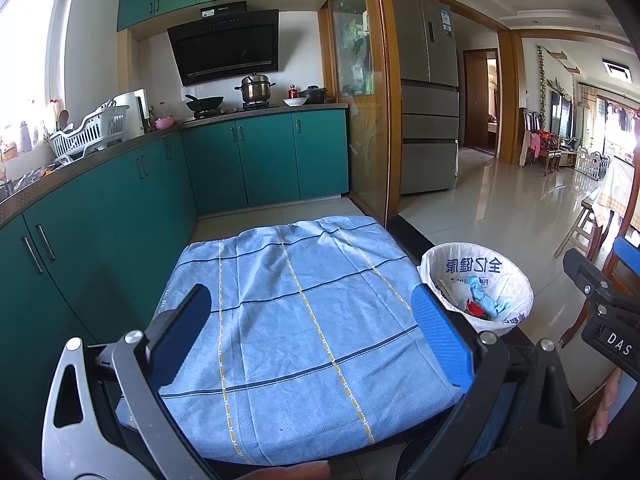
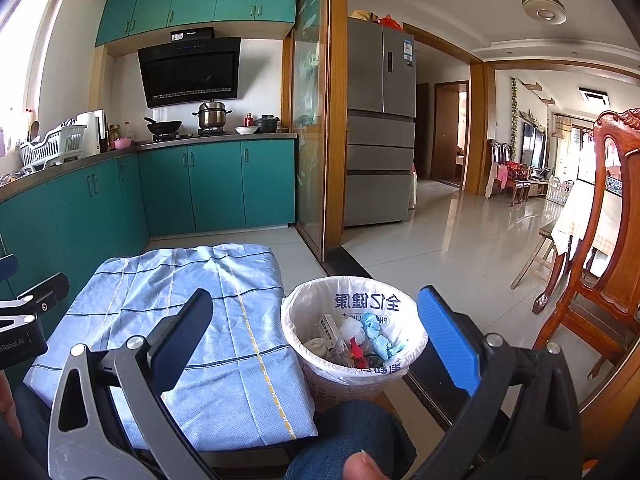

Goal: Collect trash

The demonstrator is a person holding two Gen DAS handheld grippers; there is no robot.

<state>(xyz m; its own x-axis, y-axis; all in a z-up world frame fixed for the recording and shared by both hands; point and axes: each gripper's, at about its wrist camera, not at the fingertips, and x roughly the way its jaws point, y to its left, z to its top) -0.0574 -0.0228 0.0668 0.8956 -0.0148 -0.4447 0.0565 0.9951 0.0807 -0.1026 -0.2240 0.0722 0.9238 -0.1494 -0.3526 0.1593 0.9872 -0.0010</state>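
Note:
A small woven bin [image 2: 352,336] lined with a white printed bag stands on the floor right of a low table under a blue checked cloth [image 1: 296,320]. Inside it lie blue crumpled tissues [image 2: 380,336], a red scrap, a small white box and other bits. My left gripper [image 1: 312,320] hovers open above the cloth, nothing between its blue pads. My right gripper [image 2: 316,336] is open too, held above the bin's near left side and the cloth's edge. In the left wrist view the bin [image 1: 480,284] is at the right, with the right gripper's body [image 1: 600,304] beyond it.
Teal kitchen cabinets [image 1: 120,208] line the left and back. A glass sliding door frame [image 1: 380,120] and a fridge [image 2: 380,120] stand behind the bin. A wooden chair [image 2: 600,260] is at the right, on a glossy tiled floor. A person's knee [image 2: 344,436] is below.

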